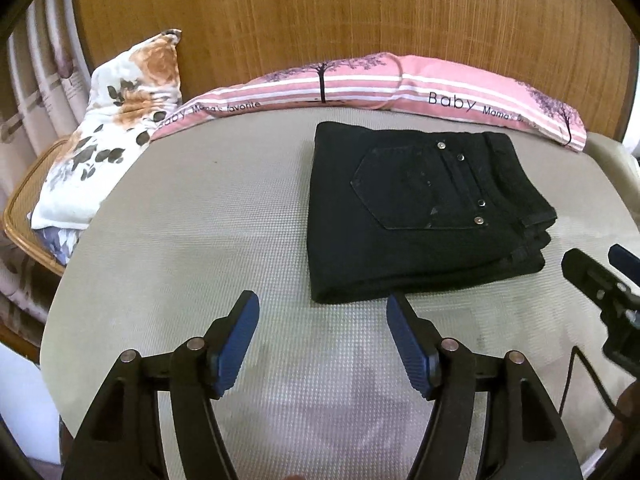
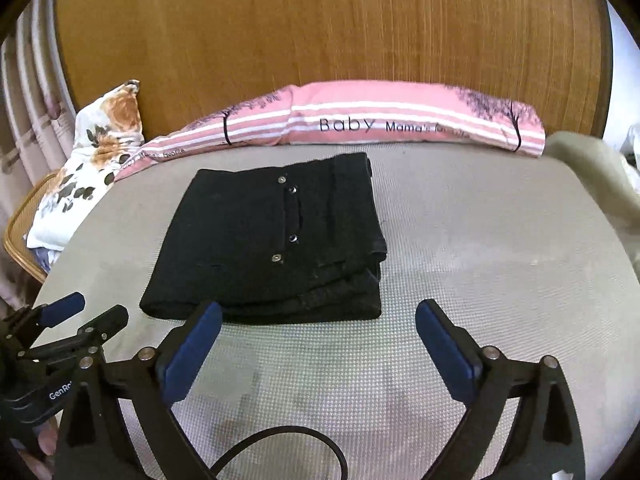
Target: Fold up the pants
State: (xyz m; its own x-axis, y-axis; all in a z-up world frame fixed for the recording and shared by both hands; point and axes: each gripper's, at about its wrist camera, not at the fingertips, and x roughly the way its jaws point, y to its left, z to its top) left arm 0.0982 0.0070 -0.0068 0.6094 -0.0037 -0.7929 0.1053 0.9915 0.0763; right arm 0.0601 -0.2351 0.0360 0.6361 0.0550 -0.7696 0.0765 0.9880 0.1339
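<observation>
Black pants [image 1: 420,216] lie folded into a compact rectangle on the grey textured mattress [image 1: 200,220], back pocket and metal rivets facing up. They also show in the right wrist view [image 2: 272,240]. My left gripper [image 1: 322,316] is open and empty, just in front of the pants' near left corner. My right gripper [image 2: 318,324] is open and empty, in front of the pants' near right corner. The right gripper also shows at the right edge of the left wrist view [image 1: 600,268], and the left gripper at the left edge of the right wrist view [image 2: 80,312].
A pink striped pillow [image 1: 360,84] lies along the wooden headboard [image 1: 320,12] behind the pants. A floral pillow [image 1: 116,120] sits at the back left over a wicker chair [image 1: 24,208]. A black cable [image 2: 280,440] trails on the mattress near my right gripper.
</observation>
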